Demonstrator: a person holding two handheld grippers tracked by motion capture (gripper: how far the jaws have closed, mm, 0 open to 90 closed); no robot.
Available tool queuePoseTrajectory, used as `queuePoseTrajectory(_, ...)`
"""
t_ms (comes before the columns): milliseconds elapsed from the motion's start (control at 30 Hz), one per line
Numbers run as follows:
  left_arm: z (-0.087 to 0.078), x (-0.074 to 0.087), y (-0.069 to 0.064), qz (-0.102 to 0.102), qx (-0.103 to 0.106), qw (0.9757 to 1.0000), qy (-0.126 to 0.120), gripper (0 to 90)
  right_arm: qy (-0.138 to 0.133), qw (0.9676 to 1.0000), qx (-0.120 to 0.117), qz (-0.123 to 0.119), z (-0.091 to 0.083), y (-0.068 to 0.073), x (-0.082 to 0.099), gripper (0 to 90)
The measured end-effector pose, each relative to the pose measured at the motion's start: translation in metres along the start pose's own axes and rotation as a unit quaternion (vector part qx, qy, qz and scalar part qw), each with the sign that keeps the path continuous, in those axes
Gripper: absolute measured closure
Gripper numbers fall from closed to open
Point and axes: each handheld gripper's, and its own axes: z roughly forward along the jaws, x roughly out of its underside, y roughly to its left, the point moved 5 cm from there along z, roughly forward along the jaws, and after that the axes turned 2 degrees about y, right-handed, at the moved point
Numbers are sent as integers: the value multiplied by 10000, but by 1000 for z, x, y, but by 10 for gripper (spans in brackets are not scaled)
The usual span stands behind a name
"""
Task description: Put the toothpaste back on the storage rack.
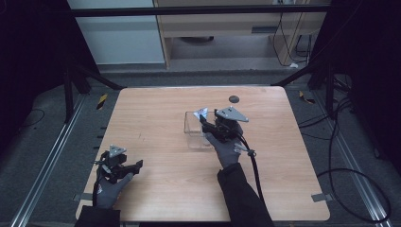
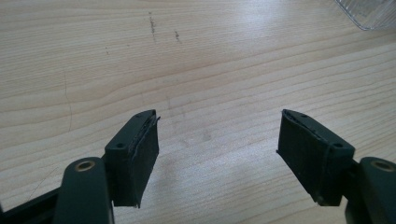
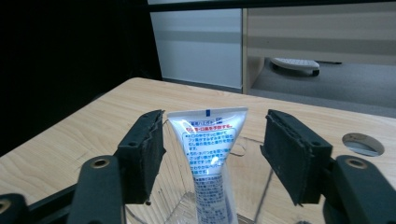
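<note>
A white tube [image 3: 210, 154] with blue and red print stands upright, crimped end up, inside a clear plastic box [image 3: 175, 196]. My right gripper [image 3: 212, 135] is open, one black pad on each side of the tube's top, with a visible gap on the right side. In the high view the tube [image 1: 203, 113] pokes out of the box [image 1: 195, 133] near the table's middle, and the right gripper [image 1: 204, 120] hovers at it. My left gripper [image 1: 137, 166] rests near the front left of the table, open with nothing between its pads [image 2: 140, 158].
The wooden table [image 1: 156, 113] has a dark round hole [image 1: 233, 99] behind the box. A corner of the clear box [image 2: 369, 11] lies far ahead of the left gripper. A black cable [image 1: 255, 175] trails from the right gripper along the forearm.
</note>
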Motion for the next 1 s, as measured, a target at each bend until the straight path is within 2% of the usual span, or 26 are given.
queuePoseTrajectory(100,0,0,0,-12,2,10000,-17,281,17,10000,21,-75,-13,-5,-3,328)
queuePoseTrajectory(133,0,0,0,-10,1,10000,-19,281,56,10000,-8,-75,-22,-10,-3,305)
queuePoseTrajectory(167,0,0,0,-2,0,10000,-11,281,56,10000,-8,-75,-22,-10,-3,305)
queuePoseTrajectory(267,-1,0,-1,6,0,10000,-12,281,96,9999,4,-86,-38,-20,1,281)
queuePoseTrajectory(333,-1,0,-1,15,-2,10000,-10,280,180,9998,32,-28,-51,-32,8,267)
queuePoseTrajectory(367,-1,0,-1,15,-2,10000,-10,281,180,9998,32,-28,-51,-32,8,267)
queuePoseTrajectory(433,-1,0,-1,19,-4,10000,-7,281,221,9997,79,7,-60,-41,14,263)
queuePoseTrajectory(467,-1,0,-1,17,-3,10000,-4,280,268,9995,168,24,-68,-50,19,257)
queuePoseTrajectory(533,-1,0,-1,19,-3,10000,-1,281,306,9992,254,31,-75,-58,24,251)
queuePoseTrajectory(800,-1,1,-1,29,-2,10000,-4,282,407,9985,345,113,-101,-81,46,240)
queuePoseTrajectory(833,-2,1,-2,34,0,10000,-5,282,515,9979,378,98,-107,-86,53,230)
queuePoseTrajectory(1000,-2,1,-2,41,19,10000,-16,283,685,9964,496,47,-116,-97,68,218)
